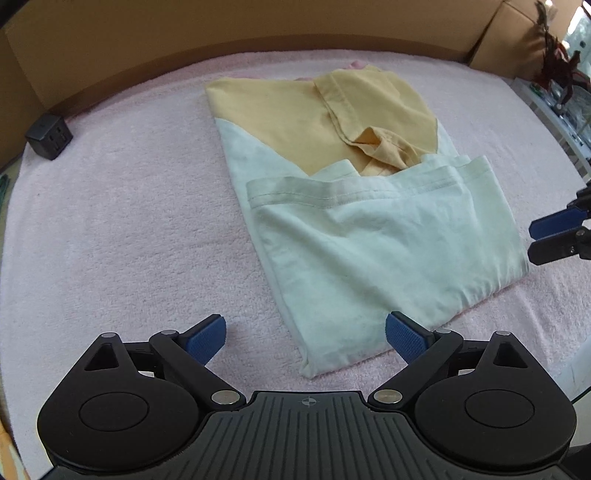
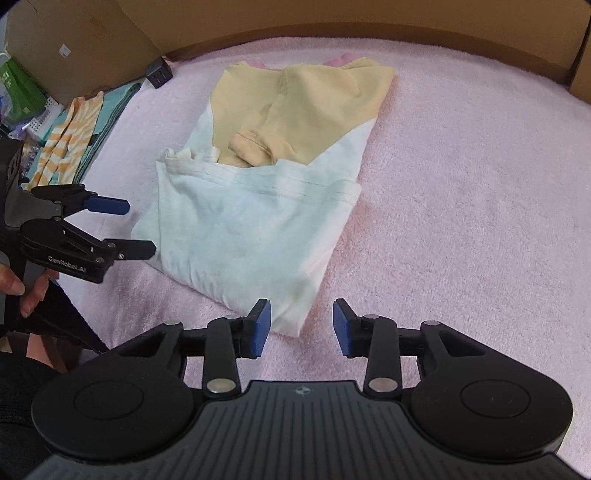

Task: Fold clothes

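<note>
A white and yellow shirt point(image 1: 362, 240) lies folded on a pink towel point(image 1: 110, 229), its white hem half doubled up over the yellow top half point(image 1: 295, 110). My left gripper point(image 1: 306, 338) hovers open at the shirt's near corner, nothing between its blue pads. In the right wrist view the same shirt point(image 2: 251, 229) lies ahead, and my right gripper point(image 2: 301, 326) is open just past its near corner, holding nothing. The left gripper point(image 2: 140, 229) shows at the left there, open beside the shirt's edge. The right gripper point(image 1: 532, 242) peeks in at the right edge of the left wrist view.
A small black charger block point(image 1: 48, 136) sits at the towel's far left corner. Cardboard walls point(image 1: 258, 22) stand behind the towel. Striped and teal clothes point(image 2: 70, 140) lie off the towel's left side. A person's hand point(image 2: 26, 291) holds the left gripper.
</note>
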`<state>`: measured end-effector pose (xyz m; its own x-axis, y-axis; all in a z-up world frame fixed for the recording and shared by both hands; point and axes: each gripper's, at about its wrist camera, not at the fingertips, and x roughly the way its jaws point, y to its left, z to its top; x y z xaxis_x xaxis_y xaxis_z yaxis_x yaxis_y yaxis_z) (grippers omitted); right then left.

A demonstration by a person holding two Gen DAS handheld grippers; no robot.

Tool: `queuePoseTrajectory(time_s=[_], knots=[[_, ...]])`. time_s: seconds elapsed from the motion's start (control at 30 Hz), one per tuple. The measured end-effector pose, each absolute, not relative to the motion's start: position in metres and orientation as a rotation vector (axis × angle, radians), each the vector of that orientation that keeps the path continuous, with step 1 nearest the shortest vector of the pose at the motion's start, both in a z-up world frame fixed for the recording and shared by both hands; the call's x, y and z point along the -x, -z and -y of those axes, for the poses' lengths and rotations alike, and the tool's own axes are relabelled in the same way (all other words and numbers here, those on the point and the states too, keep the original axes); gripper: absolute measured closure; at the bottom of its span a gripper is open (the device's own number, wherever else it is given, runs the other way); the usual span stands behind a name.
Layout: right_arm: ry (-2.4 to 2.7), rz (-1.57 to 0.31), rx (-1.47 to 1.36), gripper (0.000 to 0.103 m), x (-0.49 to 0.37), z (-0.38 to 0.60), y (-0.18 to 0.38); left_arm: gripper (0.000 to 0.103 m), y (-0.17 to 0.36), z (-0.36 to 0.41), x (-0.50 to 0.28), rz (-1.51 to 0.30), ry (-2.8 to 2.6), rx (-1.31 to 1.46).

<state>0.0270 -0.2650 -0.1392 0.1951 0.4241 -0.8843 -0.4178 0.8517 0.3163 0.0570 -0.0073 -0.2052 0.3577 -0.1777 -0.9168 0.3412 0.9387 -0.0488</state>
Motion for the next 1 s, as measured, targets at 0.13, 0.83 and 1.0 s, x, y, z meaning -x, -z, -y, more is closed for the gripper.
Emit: queuePoseTrajectory(time_s=[0.13, 0.83, 1.0], knots=[[-0.602, -1.273, -0.045, 0.082, -0.028, 0.266, 0.149, 0.002, 0.216, 0.013, -0.052, -1.150, 0.361, -0.203], [-0.527, -1.164, -0.006, 0.098, -0.038, 0.256, 0.127, 0.003, 0.178, 0.011, -0.066, -1.072, 0.463, 0.004], [-0.491, -1.168, -0.028, 0.103, -0.066, 0.248, 0.157, 0.003, 0.207, 0.029, -0.090, -1.118, 0.431, -0.030]])
